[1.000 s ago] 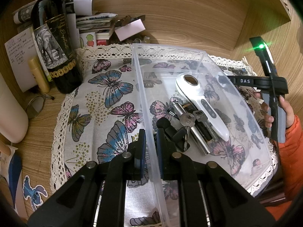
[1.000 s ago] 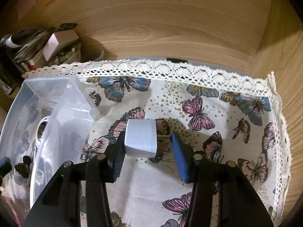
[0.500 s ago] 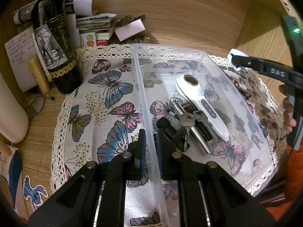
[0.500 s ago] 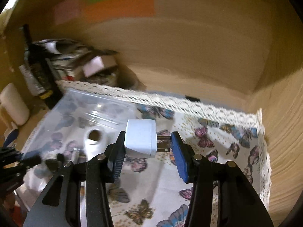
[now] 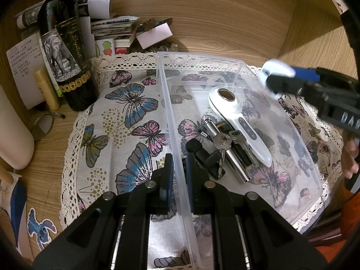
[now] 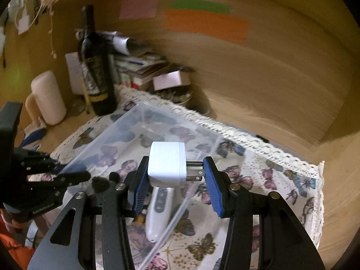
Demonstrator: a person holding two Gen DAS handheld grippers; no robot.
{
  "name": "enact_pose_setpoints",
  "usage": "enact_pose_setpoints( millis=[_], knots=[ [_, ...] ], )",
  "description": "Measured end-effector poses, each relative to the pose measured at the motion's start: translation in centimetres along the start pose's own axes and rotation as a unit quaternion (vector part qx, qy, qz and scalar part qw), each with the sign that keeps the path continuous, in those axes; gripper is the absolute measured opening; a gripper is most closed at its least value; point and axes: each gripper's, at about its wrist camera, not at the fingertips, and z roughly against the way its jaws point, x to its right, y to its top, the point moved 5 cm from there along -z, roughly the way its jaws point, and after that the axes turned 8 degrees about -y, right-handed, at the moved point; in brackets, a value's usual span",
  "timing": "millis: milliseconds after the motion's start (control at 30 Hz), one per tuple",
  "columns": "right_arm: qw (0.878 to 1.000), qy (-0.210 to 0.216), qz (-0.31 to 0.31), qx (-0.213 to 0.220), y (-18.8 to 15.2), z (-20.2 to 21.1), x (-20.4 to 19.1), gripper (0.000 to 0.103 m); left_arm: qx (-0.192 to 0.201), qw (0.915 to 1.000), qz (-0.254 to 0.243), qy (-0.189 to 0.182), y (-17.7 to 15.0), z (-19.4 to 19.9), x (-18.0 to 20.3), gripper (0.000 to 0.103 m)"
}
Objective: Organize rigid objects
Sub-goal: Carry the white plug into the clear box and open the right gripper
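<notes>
A clear plastic bin (image 5: pixel 202 56) lies on a butterfly cloth (image 5: pixel 135 103). My left gripper (image 5: pixel 178 162) is shut on the bin's left wall, one pad on each side. Inside lie a white handheld device (image 5: pixel 236 121), keys (image 5: pixel 222 140), a metal cylinder (image 5: pixel 234 162) and a black piece (image 5: pixel 202 153). My right gripper (image 6: pixel 174 168) is shut on a white plug adapter (image 6: pixel 166 164), one pad on its body and the other on its prongs. It hangs in the air above the bin's (image 6: pixel 139 117) right side, over the white device (image 6: pixel 158 213). The left wrist view shows the adapter (image 5: pixel 273 67) blurred at the right.
A dark wine bottle (image 5: pixel 65 51), a yellow tube (image 5: pixel 46 87), a paper stack (image 5: pixel 117 31) and a cream cylinder (image 5: pixel 13 135) crowd the back left. Wooden walls close in behind and to the right. A hand (image 5: pixel 351 155) in an orange sleeve holds the right gripper.
My right gripper lifted the adapter off the cloth and carried it left, over the bin, rolling as it went. The left gripper stayed clamped on the bin wall.
</notes>
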Motion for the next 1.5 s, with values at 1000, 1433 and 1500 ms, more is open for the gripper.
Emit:
enact_pose_setpoints(
  millis=[1000,1433,1500],
  knots=[
    [0.999,0.011,-0.039,0.035,-1.2,2.5,0.4,0.066,0.055,0.9981,-0.02,0.021,2.2,3.9,0.6,0.011],
    [0.985,-0.044,-0.083,0.147,-3.0,11.2,3.4,0.103,0.158,0.9859,-0.051,0.022,3.4,9.5,5.4,0.039],
    [0.982,-0.053,-0.087,0.159,-3.2,12.1,3.6,0.103,0.178,0.9822,-0.055,0.021,3.3,10.5,6.2,0.059]
  ],
)
